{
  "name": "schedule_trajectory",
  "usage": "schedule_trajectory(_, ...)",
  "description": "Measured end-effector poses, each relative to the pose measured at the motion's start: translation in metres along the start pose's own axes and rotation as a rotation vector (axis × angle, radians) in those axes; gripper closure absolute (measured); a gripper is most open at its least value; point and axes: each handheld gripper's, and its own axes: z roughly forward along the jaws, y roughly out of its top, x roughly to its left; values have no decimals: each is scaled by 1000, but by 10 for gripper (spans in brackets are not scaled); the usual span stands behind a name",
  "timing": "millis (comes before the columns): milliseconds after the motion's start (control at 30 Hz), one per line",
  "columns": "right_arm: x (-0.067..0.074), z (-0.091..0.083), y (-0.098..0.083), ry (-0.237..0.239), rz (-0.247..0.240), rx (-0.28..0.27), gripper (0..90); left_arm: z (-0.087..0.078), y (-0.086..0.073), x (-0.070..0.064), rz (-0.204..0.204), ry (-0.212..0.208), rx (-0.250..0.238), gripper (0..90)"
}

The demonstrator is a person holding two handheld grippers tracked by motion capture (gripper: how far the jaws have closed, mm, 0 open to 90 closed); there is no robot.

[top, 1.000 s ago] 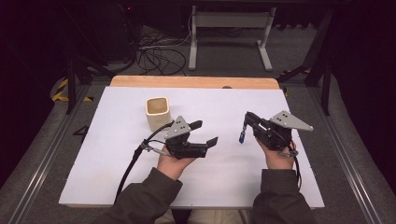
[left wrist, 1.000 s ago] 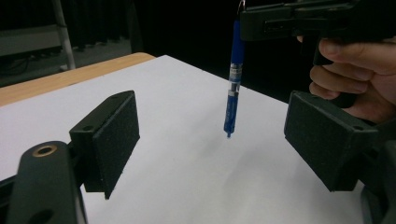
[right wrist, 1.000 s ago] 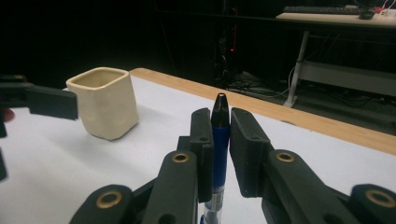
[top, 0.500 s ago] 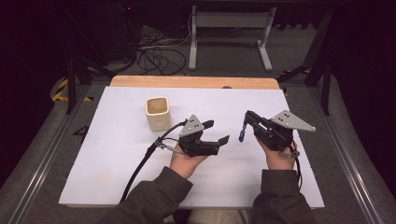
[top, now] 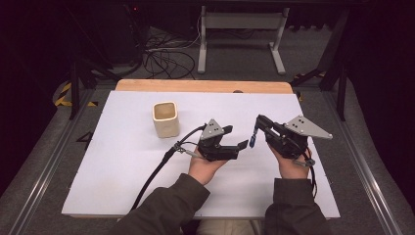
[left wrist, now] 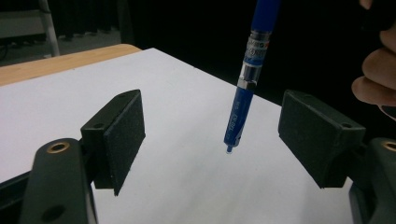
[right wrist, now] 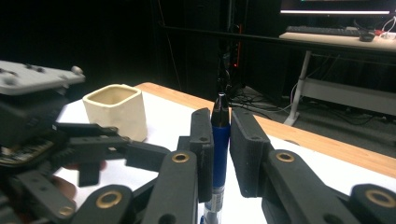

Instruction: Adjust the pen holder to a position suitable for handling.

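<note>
Clamping a blue pen (right wrist: 219,140), right tongs (right wrist: 218,154), print illegible, left tongs (left wrist: 229,140) agape, closing.

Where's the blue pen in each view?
High view: blue pen right of centre, hanging tip-down from the right gripper.
Left gripper view: pen upper centre-right, tip down between open pads, untouched.
Right gripper view: pen bottom centre, clamped upright between the pads.
Shared landmark: white table sheet.
</note>
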Motion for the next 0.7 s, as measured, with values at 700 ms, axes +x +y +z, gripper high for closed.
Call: schedule_trajectory(700, 5, 0, 3, 21, -4, -14, 799, 24, 0, -9, 20, -48, 2, 461)
